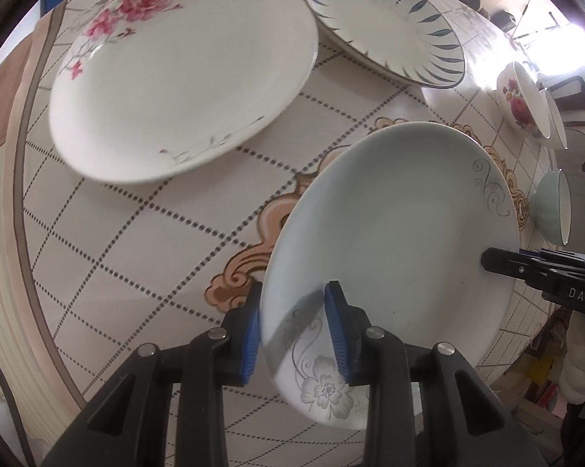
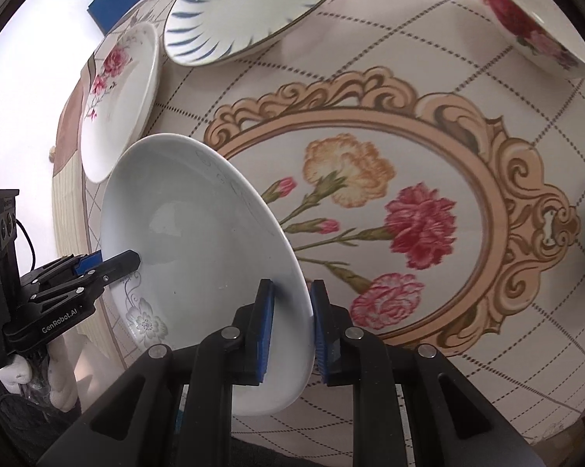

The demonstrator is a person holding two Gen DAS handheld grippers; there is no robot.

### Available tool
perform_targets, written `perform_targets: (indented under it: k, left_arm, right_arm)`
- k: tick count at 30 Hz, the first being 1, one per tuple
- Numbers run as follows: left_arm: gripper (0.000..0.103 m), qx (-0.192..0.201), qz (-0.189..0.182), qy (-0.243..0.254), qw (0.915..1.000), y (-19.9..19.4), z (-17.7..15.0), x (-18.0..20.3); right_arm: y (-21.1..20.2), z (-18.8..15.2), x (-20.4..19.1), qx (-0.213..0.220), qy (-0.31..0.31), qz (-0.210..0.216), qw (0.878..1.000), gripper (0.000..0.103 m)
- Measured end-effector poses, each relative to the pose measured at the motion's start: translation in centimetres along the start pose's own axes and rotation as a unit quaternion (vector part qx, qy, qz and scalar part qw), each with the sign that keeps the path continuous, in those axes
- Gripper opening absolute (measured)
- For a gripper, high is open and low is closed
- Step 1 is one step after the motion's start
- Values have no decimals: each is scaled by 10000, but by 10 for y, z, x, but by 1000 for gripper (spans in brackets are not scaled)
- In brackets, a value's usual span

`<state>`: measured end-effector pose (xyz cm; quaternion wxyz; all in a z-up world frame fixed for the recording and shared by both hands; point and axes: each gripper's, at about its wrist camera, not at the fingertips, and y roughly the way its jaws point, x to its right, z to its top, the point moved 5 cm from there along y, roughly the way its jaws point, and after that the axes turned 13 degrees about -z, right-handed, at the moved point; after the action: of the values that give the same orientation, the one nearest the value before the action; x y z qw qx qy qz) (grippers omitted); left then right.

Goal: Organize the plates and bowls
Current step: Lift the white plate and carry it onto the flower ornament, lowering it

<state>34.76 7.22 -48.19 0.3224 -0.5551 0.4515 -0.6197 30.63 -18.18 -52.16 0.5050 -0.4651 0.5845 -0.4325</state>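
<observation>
Above the tablecloth (image 2: 487, 89) we grip the grey-flowered plate (image 1: 389, 241) with both grippers; left (image 1: 294, 330) and right (image 2: 292, 323) each clamp its rim.

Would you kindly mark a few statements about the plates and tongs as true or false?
1. Both tongs grip the grey-flower plate. True: the left tongs and right tongs hold opposite rims.
2. The pink-flower plate is stacked on the striped plate. False: they lie side by side.
3. The held plate lies flat on the tablecloth. False: it is tilted.
4. A rose bowl stands on the table. True.
</observation>
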Motion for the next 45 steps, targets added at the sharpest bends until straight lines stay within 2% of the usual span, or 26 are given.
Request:
perform_targets:
  k: [5, 11, 15, 20, 22, 24, 27, 32, 36, 38, 40, 41, 43, 45]
  left_arm:
    - [28, -106, -91, 154, 9998, 22, 26, 24]
    - [28, -144, -104, 205, 9996, 33, 43, 38]
    - [28, -195, -68, 255, 9995, 32, 38, 32]
    - [28, -222, -23, 238, 9995, 36, 33, 27]
    - [28, -201, -12, 210, 9996, 41, 27, 36]
    - [28, -176, -27, 203, 9996, 47, 27, 41]
    - [28, -174, -12, 128, 9998, 60, 45, 59]
    - [28, -9, 72, 20, 10000, 48, 41, 59]
    - [29, 145, 319, 21, 9994, 35, 35, 57]
    - [29, 194, 437, -47, 9988, 26, 31, 57]
    - [29, 311, 477, -96, 9983, 15, 23, 58]
    - [29, 375, 511, -104, 9979, 10, 19, 59]
    - [29, 533, 568, -123, 9969, -3, 13, 62]
    - [29, 647, 554, -174, 9962, -17, 7, 68]
  right_arm:
    - [-10, 17, 53, 67, 238, -134, 9996, 21]
    - [-16, 29, 109, 83, 418, -262, 9988, 22]
    - [-15, 30, 136, 37, 488, -376, 9981, 23]
    - [-13, 25, 154, -34, 497, -396, 9980, 23]
    - [-15, 24, 163, -35, 489, -385, 9981, 23]
    - [-15, 24, 157, -3, 459, -410, 9981, 23]
    - [-16, 26, 161, -17, 436, -396, 9983, 23]
    - [-16, 33, 136, -14, 307, -591, 9978, 23]
    - [-24, 29, 138, 24, 201, -885, 9959, 23]
    - [-27, 28, 129, 82, 129, -1190, 9928, 28]
    - [-38, 24, 131, 240, -17, -1529, 9880, 43]
    - [-43, 21, 128, 337, -110, -1700, 9848, 47]
    - [-57, 14, 126, 514, -283, -1870, 9806, 56]
    - [-72, 8, 121, 671, -428, -1944, 9777, 71]
